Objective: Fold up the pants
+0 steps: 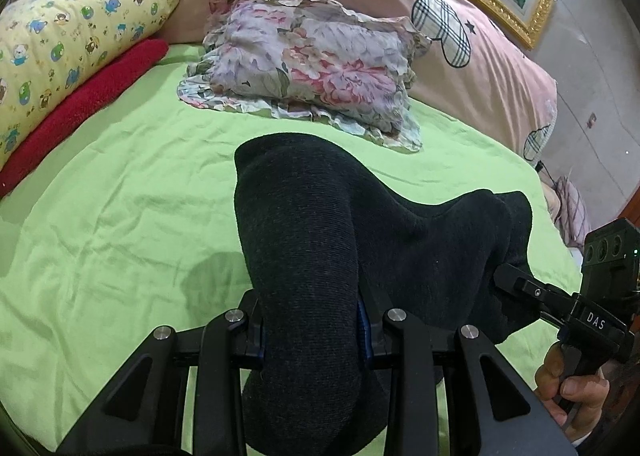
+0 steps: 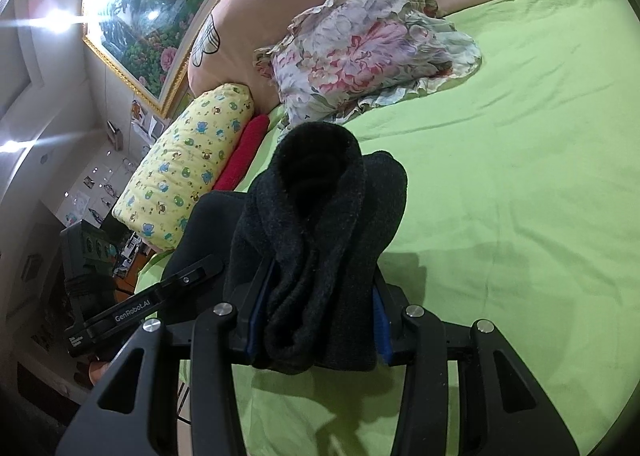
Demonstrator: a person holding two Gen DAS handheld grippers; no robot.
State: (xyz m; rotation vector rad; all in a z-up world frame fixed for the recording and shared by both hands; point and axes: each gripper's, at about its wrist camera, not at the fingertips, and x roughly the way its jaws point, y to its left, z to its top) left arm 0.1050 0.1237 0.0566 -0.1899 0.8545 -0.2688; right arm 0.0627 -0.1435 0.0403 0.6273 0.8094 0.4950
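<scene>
Both our grippers clamp the dark pants [image 1: 320, 240], held bunched above the green sheet [image 1: 120, 183]: left gripper [image 1: 312, 340], right gripper [image 2: 316, 320]. We should spread apart, then lower flat toward the sheet's middle, short of the floral pillow [image 1: 304, 67].

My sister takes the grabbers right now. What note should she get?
Left gripper: shut on the pants.
Right gripper: shut on a bunched part of the same pants.
The pants hang between both grippers, lifted above the green sheet, near the floral pillow.
Done: both ends gripped and raised.
Left: lay them flat on the sheet, fold, smooth. No neat fold shows yet.
</scene>
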